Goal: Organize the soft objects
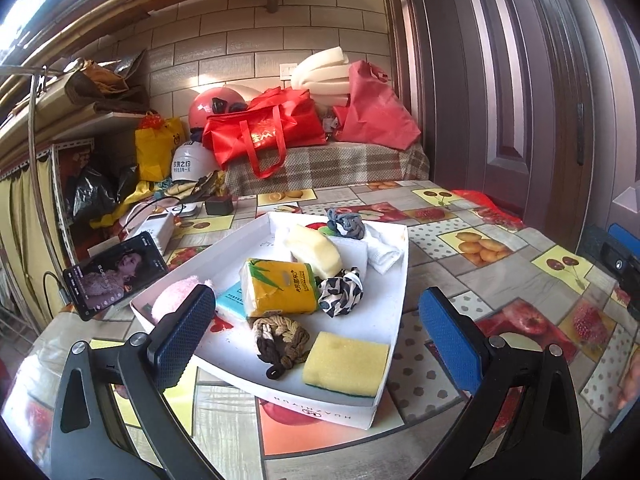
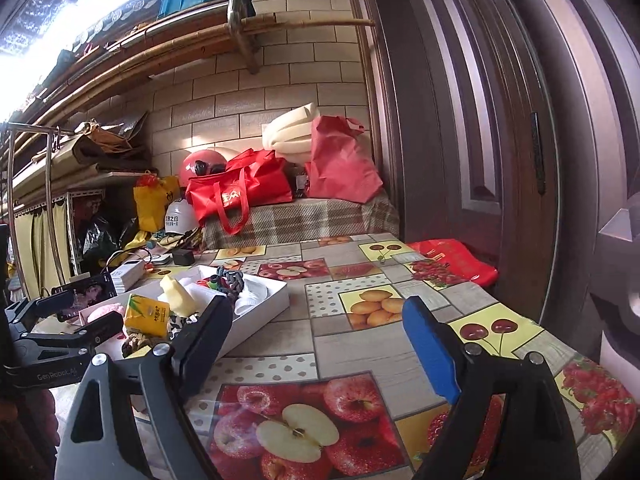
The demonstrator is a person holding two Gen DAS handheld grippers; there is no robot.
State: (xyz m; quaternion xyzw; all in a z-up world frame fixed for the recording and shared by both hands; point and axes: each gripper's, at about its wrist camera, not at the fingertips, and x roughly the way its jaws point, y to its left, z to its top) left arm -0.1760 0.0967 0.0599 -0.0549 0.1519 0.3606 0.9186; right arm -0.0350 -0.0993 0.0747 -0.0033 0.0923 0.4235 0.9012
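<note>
The shallow white cardboard tray (image 1: 394, 312) is sitting mid-frame in the left wrist view, crowding a porous yellow sponge (image 1: 346, 363), a braided brown hair tie (image 1: 282, 340) and a glossy yellow tissue pack (image 1: 280, 288) inside its rim. The left gripper (image 1: 316, 340) is hanging released at the tray's near edge, nothing between its textured blue pads. The right gripper (image 2: 316, 344) is gaping over bare fruit-printed surface (image 2: 360, 352) right of the tray, grasping nothing.

Both wrist cameras look forward and slightly down across the bench (image 1: 460, 236) toward the brick wall. The left sits close over the white tray (image 1: 384, 300) (which the right sees from farther right).
</note>
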